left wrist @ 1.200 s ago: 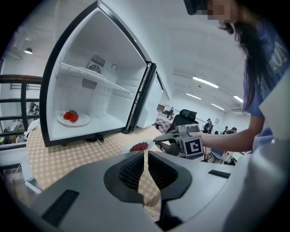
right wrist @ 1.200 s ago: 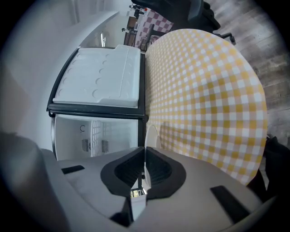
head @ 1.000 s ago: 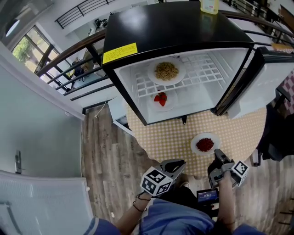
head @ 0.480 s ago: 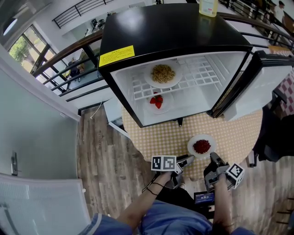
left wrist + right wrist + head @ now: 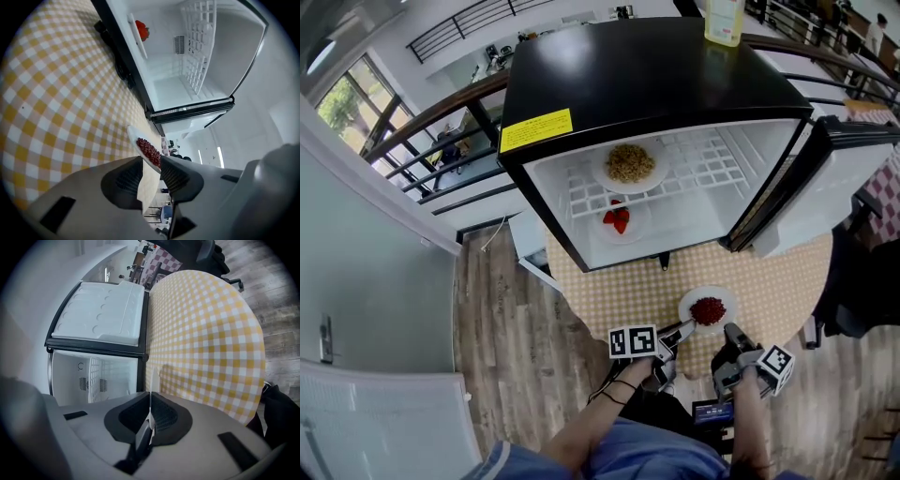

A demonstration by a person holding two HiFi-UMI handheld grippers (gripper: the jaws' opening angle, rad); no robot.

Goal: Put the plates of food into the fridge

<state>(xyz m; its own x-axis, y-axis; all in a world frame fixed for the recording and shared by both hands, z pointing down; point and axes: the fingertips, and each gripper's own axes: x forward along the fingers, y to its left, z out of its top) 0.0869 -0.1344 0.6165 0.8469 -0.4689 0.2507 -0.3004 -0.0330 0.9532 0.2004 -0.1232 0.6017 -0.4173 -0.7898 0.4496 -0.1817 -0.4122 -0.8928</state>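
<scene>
Checked table — right gripper pinches plate rim; left gripper view: jaws just closing, rim loose between.

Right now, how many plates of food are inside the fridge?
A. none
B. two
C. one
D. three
B: a plate of noodles sits on the wire shelf and a plate of strawberries sits below it, while the third plate is outside the fridge.
</scene>
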